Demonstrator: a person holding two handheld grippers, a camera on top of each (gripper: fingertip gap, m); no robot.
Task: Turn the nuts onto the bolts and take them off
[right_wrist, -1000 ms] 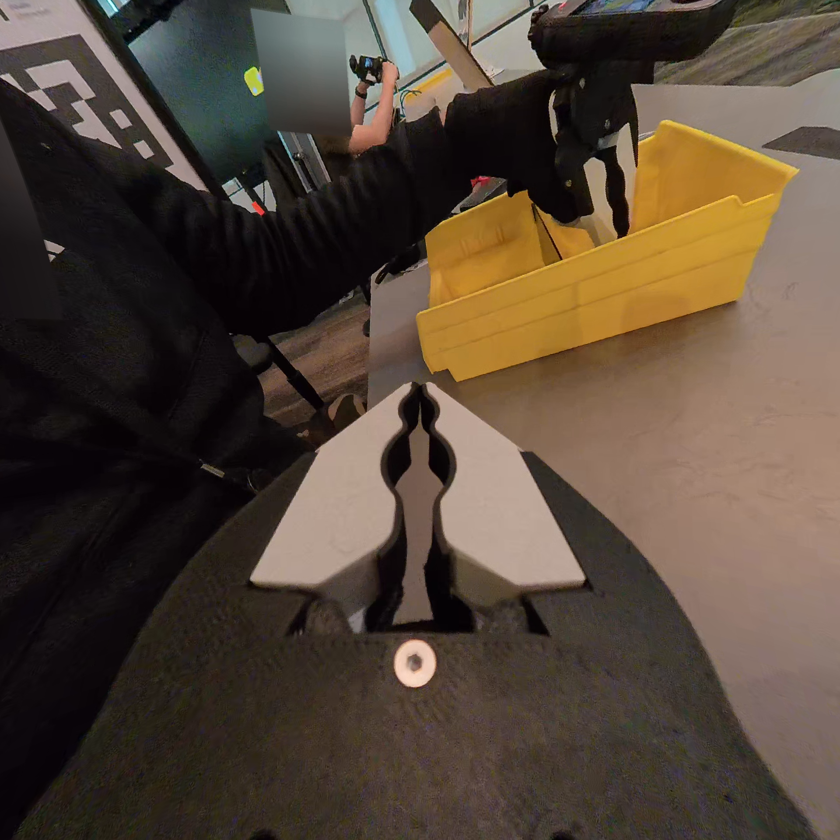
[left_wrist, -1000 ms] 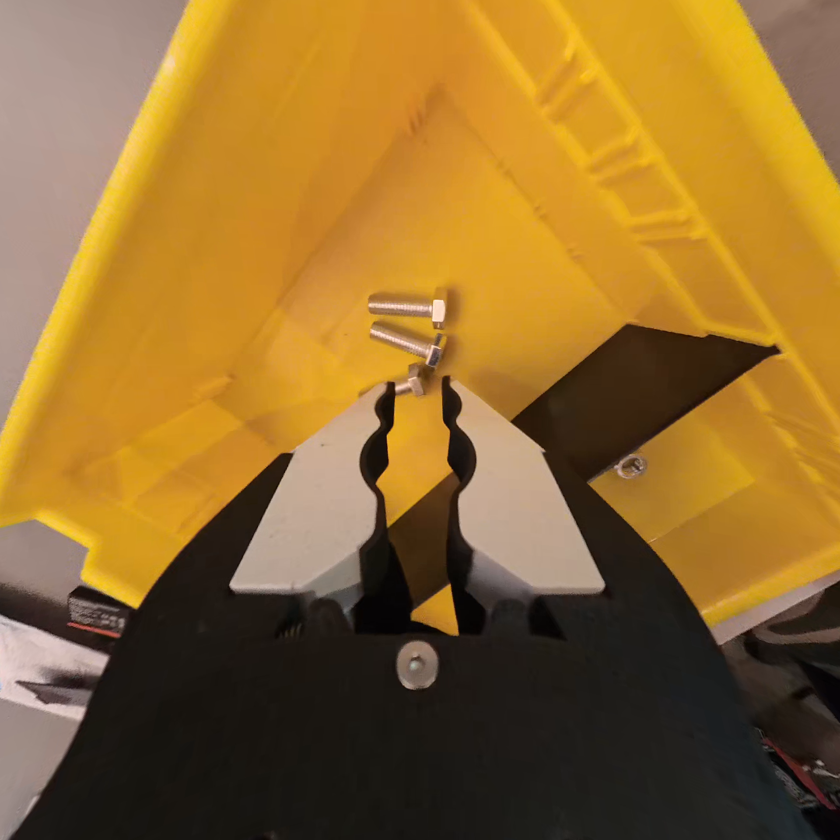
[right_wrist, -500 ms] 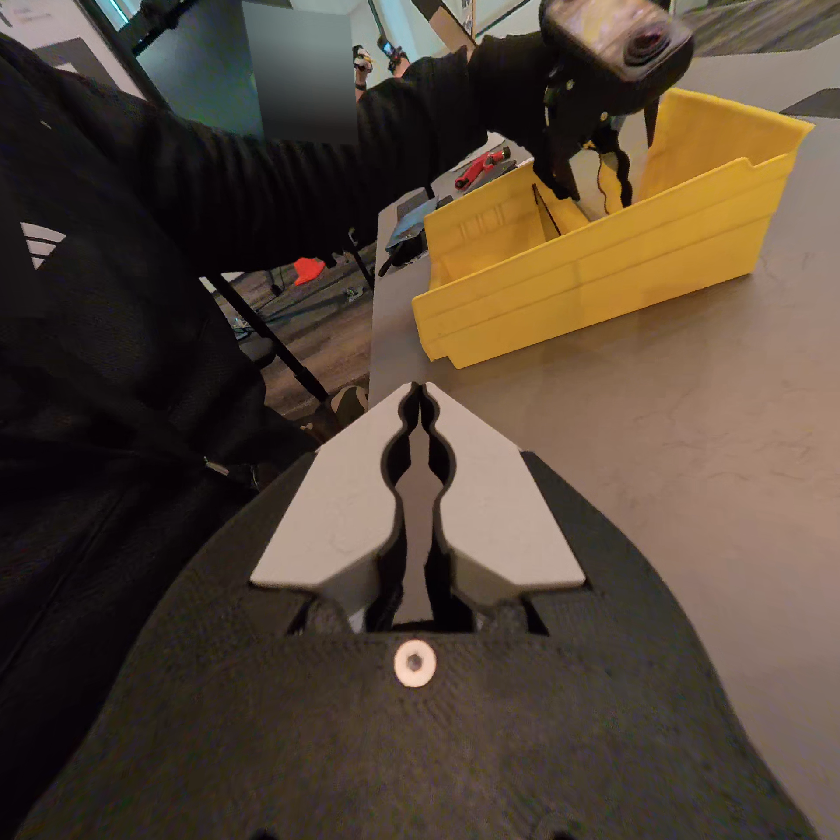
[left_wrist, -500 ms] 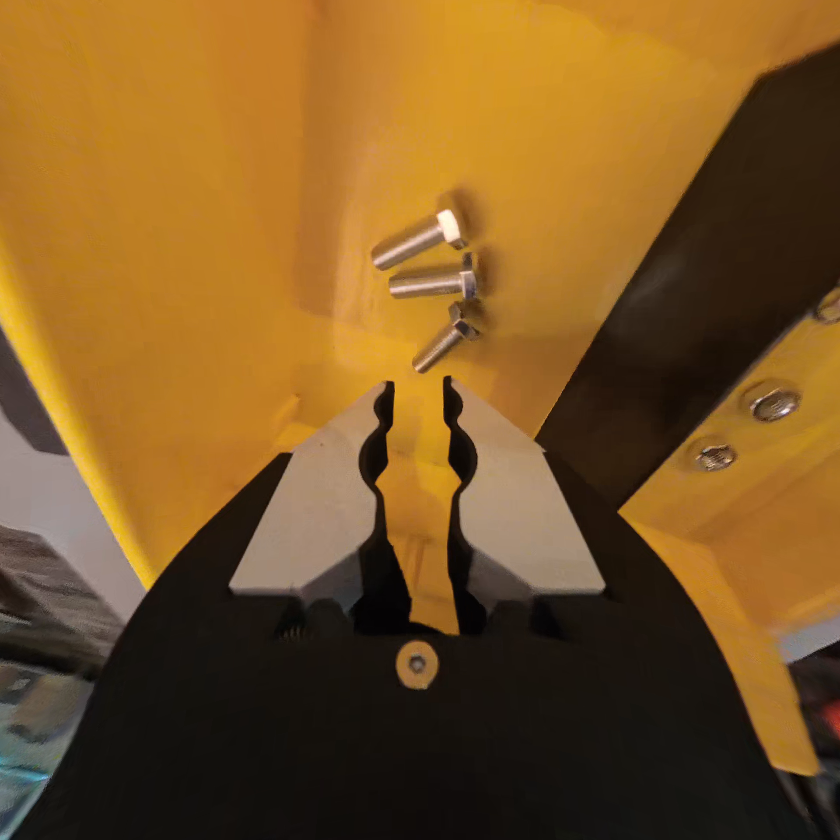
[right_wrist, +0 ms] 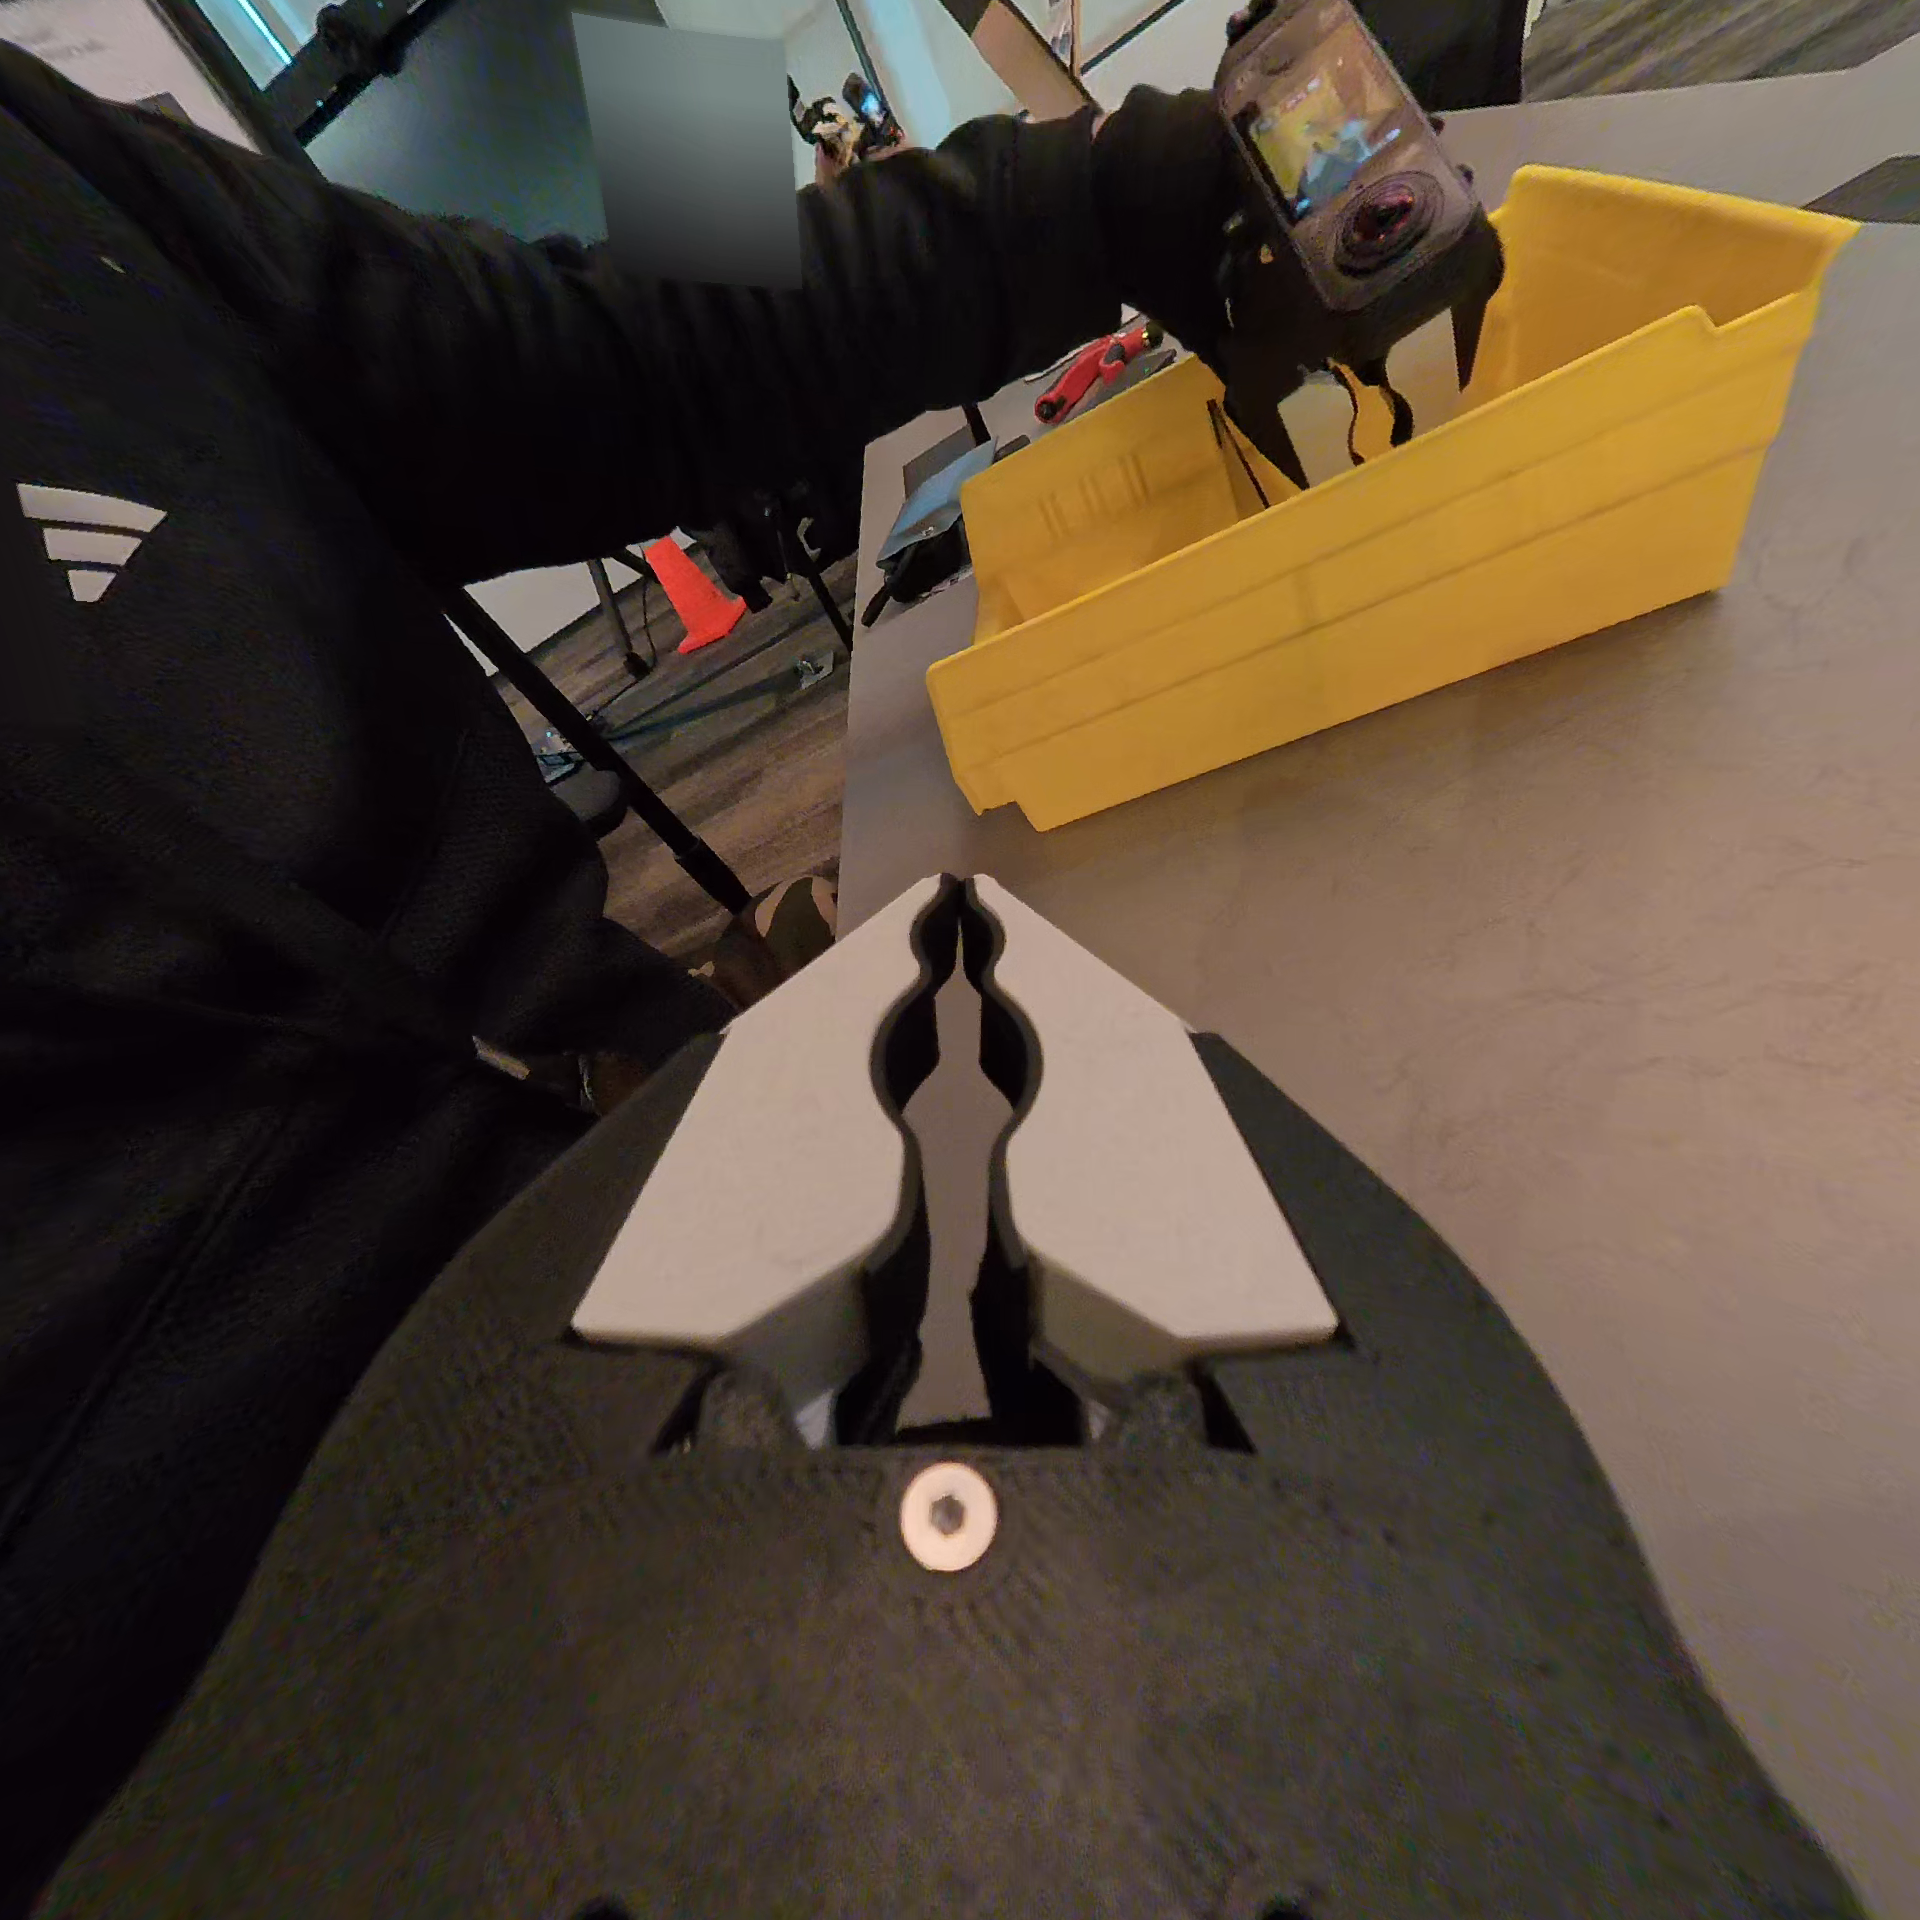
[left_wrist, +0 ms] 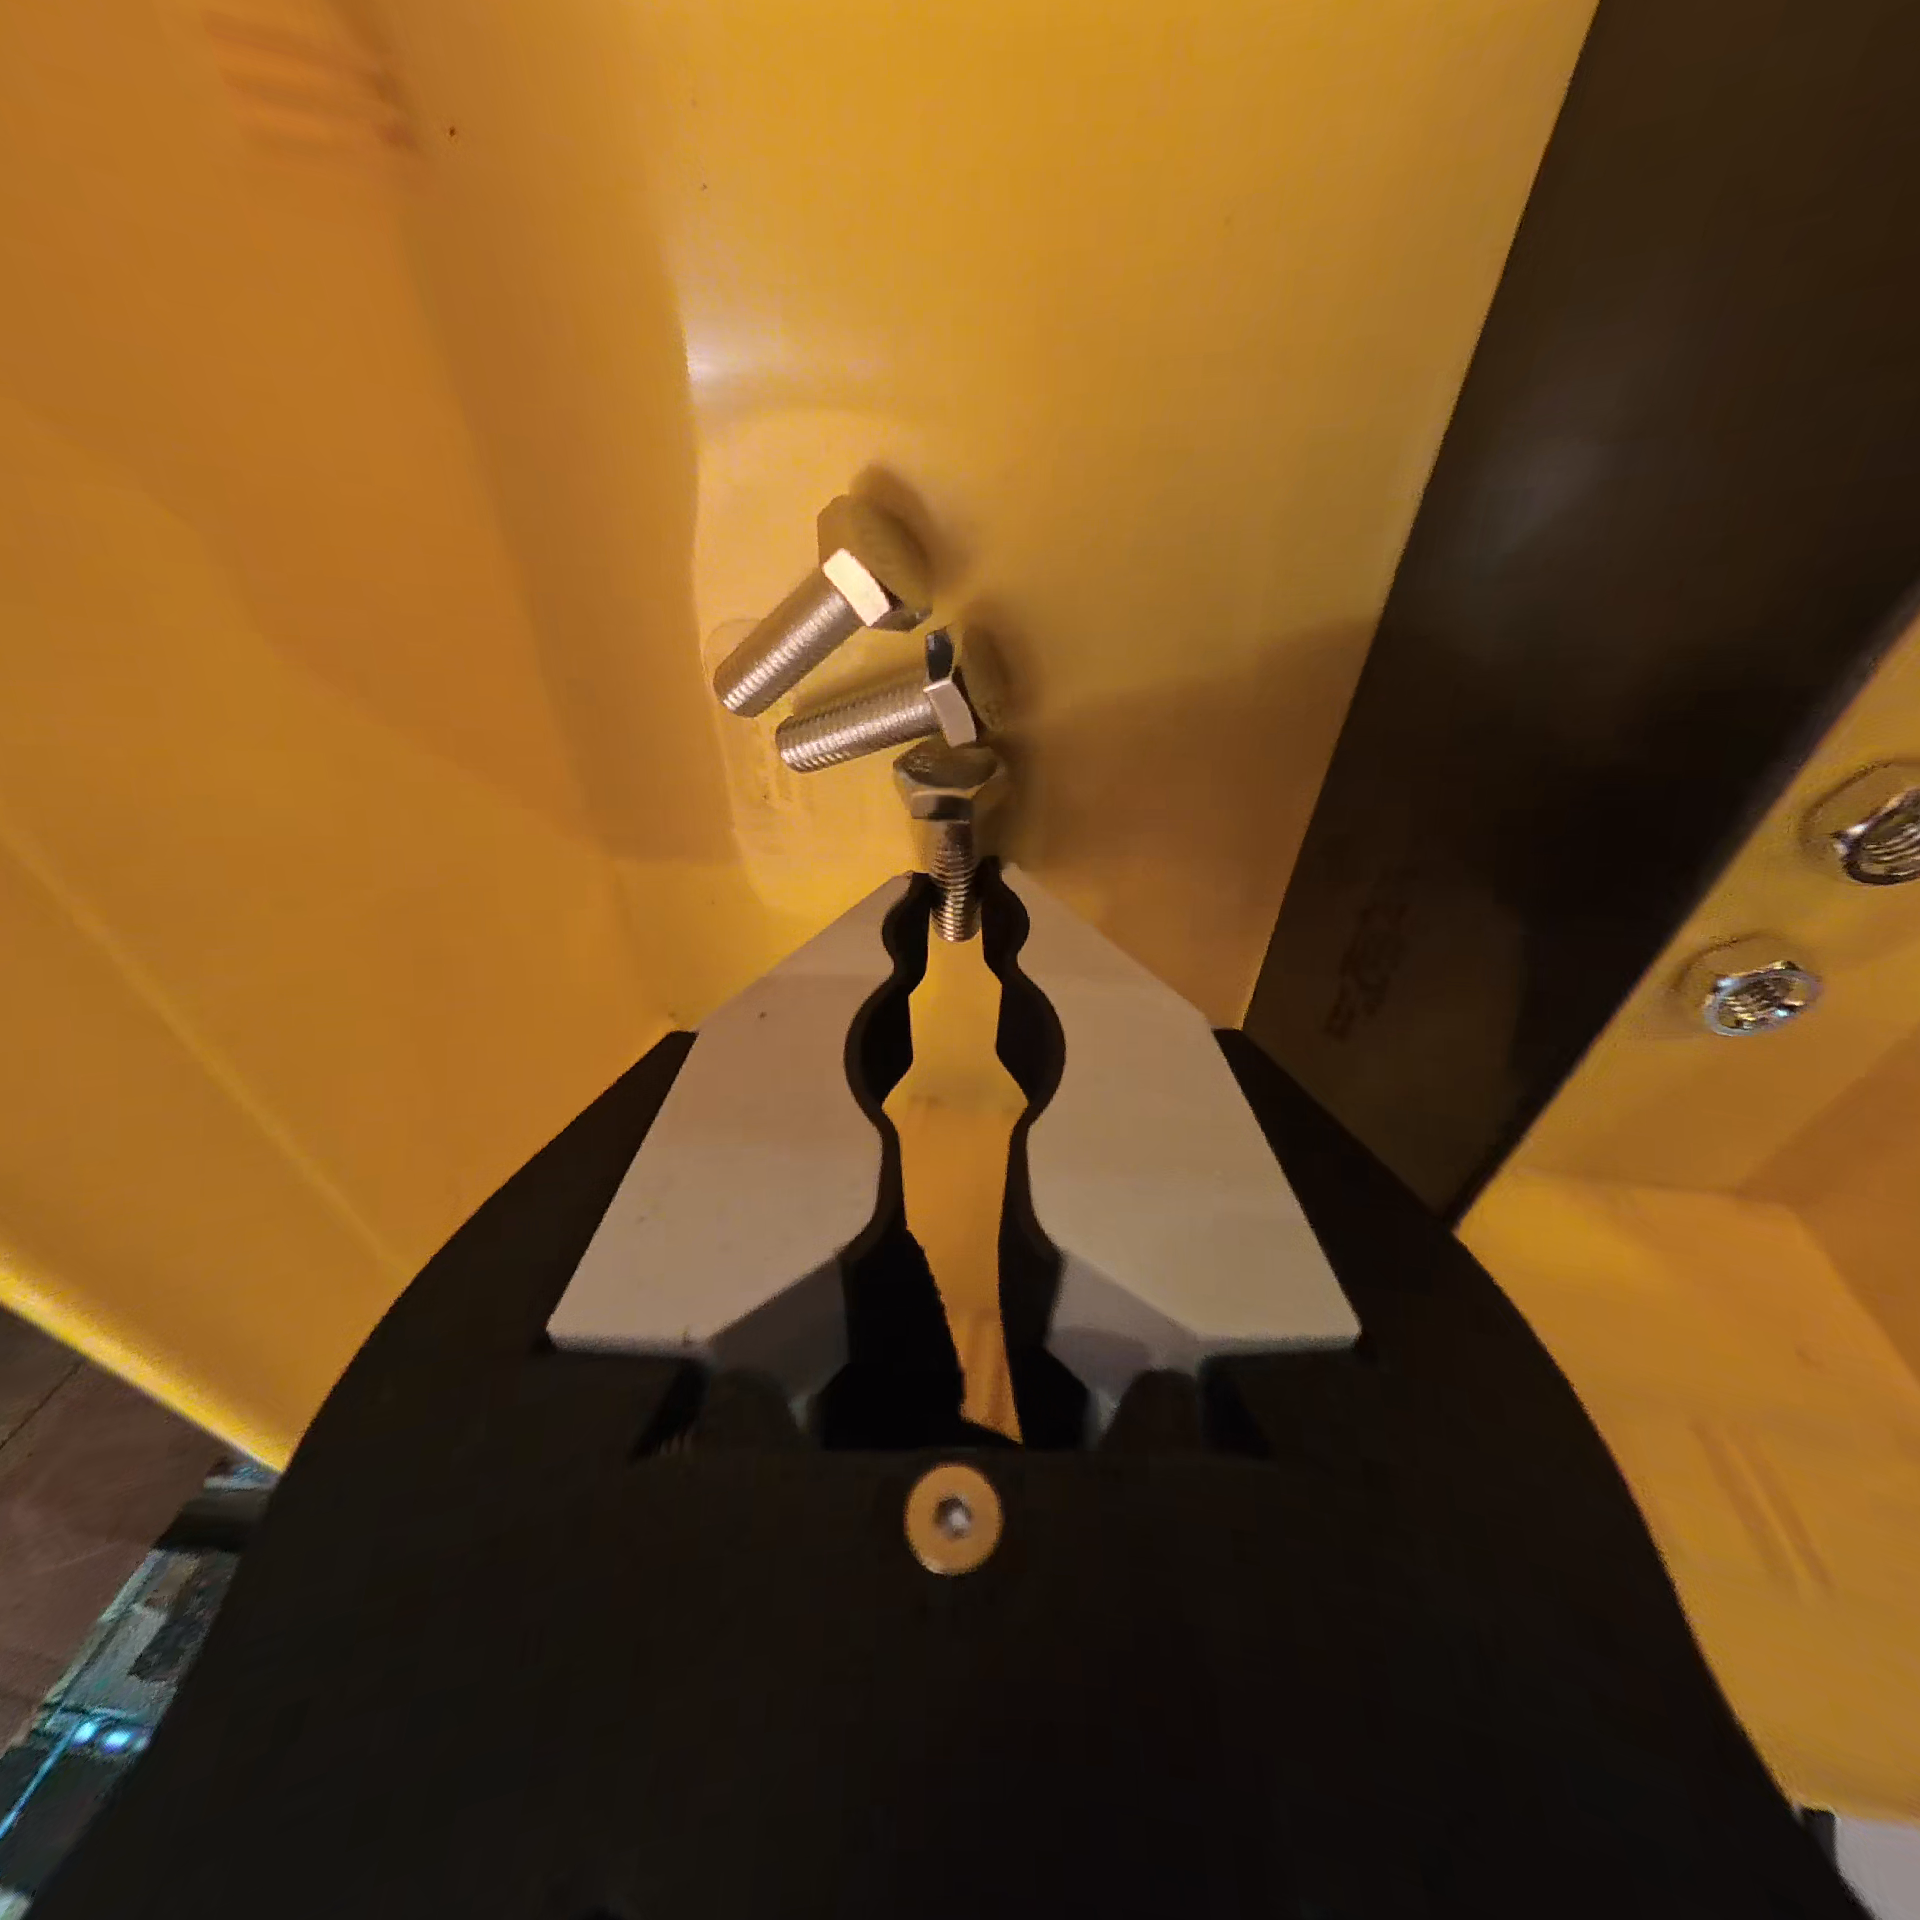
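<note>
Grey tabletop (right_wrist: 1455, 1039) fills my right wrist view, and nearest me the right gripper (right_wrist: 953, 894) hovers over its edge with its fingertips all but together, holding nothing. Farther along sits one yellow bin (right_wrist: 1351, 623), with my left gripper (right_wrist: 1340, 416) reaching down into it; from here its fingers and the bin's contents are hidden behind the wall. My left wrist view fills that in: the left gripper (left_wrist: 954, 883) has its fingers a little apart around the threaded end of the nearest bolt (left_wrist: 951, 831), though I cannot tell whether they press it. I count three bolts: beyond that one lie a second bolt (left_wrist: 873, 717) and a third bolt (left_wrist: 805, 634), close together. One black divider (left_wrist: 1507, 623) stands to the right, and past it two nuts (left_wrist: 1756, 1003), the farther cut off by the frame.
</note>
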